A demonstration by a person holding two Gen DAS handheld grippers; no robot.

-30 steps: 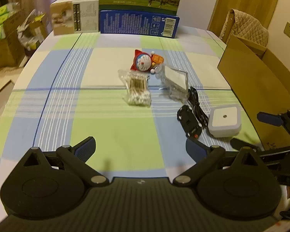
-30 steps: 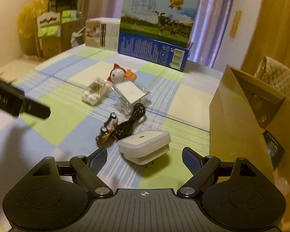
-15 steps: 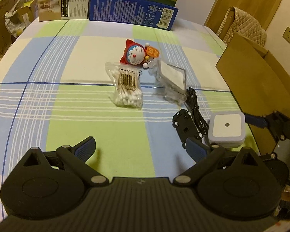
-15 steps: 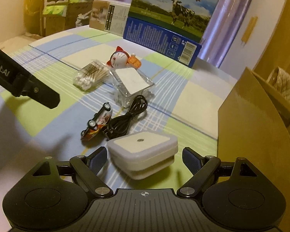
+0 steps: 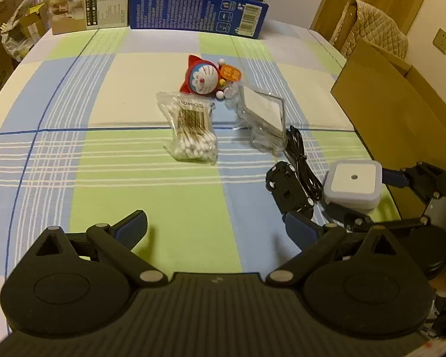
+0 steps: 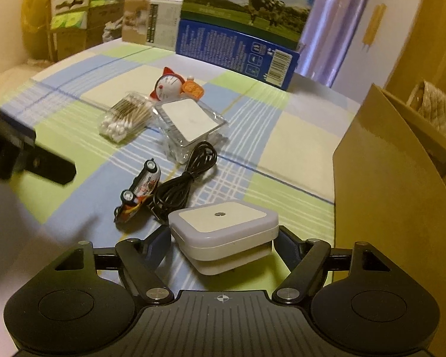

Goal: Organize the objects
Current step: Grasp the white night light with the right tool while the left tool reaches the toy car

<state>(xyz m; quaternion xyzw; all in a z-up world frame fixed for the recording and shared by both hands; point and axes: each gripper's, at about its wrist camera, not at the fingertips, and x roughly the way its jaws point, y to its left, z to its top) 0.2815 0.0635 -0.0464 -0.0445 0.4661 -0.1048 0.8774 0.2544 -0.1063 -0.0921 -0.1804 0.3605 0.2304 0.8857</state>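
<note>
Right gripper (image 6: 221, 247): its jaws stood at either side of the night light (image 6: 223, 235), fingers right against its sides; whether they pressed it could not be told.
Left gripper (image 5: 217, 227): jaws wide apart, holding nothing, over the near part of the cloth (image 5: 110, 178).
Night light: at the near right of the cloth, just left of the box (image 6: 401, 208), with the cable (image 6: 184, 184) and toy car (image 6: 139, 190) just beyond it to the left.
Hidden: the right finger was mostly behind the night light in the right view; the light's underside could not be seen.
Cut off: the box ran out of frame on the right in both views, its inside barely visible.
Hard to make out: the left gripper appeared in the right view only as a blurred dark bar at the left edge.
Left view only: the right gripper from outside, one blue finger (image 5: 395, 175) at the light's right side, and the car's black underside (image 5: 288, 187).
Right view only: the car's painted side and wheels.
Farther off: swabs (image 5: 193, 131), a clear case (image 5: 264, 110) and a cat figure (image 5: 203, 77), close together mid-cloth.
</note>
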